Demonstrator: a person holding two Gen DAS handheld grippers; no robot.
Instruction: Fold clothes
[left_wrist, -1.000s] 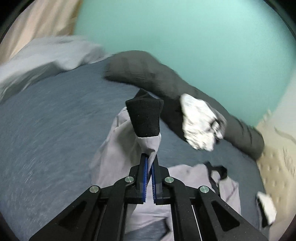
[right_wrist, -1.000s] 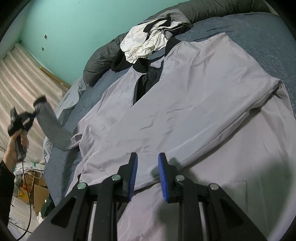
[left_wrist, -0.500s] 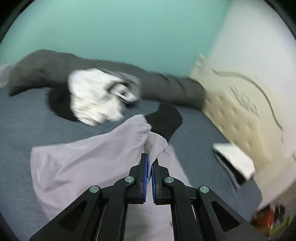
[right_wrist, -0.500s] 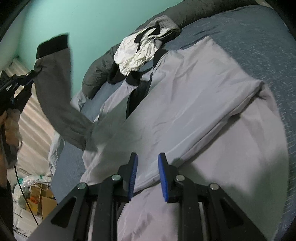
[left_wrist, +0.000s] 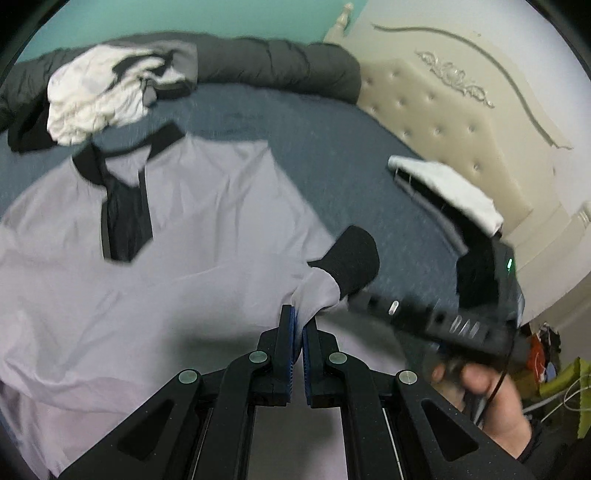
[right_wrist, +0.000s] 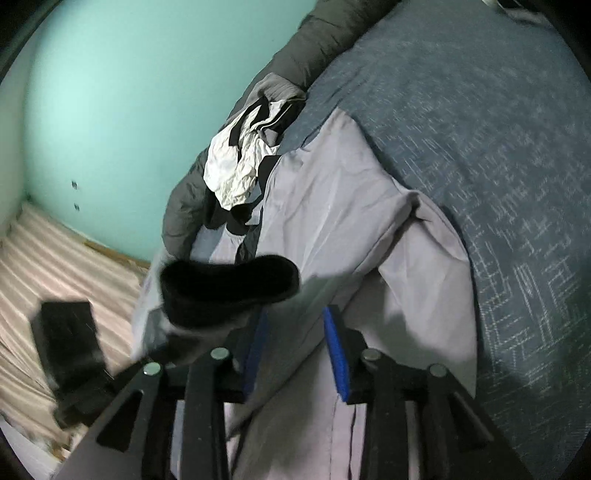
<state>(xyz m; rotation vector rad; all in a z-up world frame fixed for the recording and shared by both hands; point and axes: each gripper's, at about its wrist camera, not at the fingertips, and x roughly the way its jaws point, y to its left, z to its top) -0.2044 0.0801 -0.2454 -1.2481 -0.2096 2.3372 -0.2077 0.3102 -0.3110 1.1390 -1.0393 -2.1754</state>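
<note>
The left hand-held gripper (left_wrist: 298, 328) is pinching a lilac sleeve (left_wrist: 317, 291) near its black cuff (left_wrist: 352, 260), over the jacket (left_wrist: 166, 258) lying spread on the bed (left_wrist: 332, 147). The right hand-held gripper (right_wrist: 295, 325) is hovering above it, jaws apart and empty.

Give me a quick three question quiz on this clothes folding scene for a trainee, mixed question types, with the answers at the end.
1. True or false: the left gripper is shut on the sleeve of the pale lilac long-sleeved shirt, just behind its black knit cuff.
2. Multiple choice: the right gripper is A) shut on the shirt's collar, B) open and holding nothing, C) shut on the cuff.
3. Fill in: the crumpled white and black garment lies beyond the shirt's ____, against the rolled dark grey quilt on the blue-grey bedspread.

Key: 1 true; 2 B; 3 collar.
</note>
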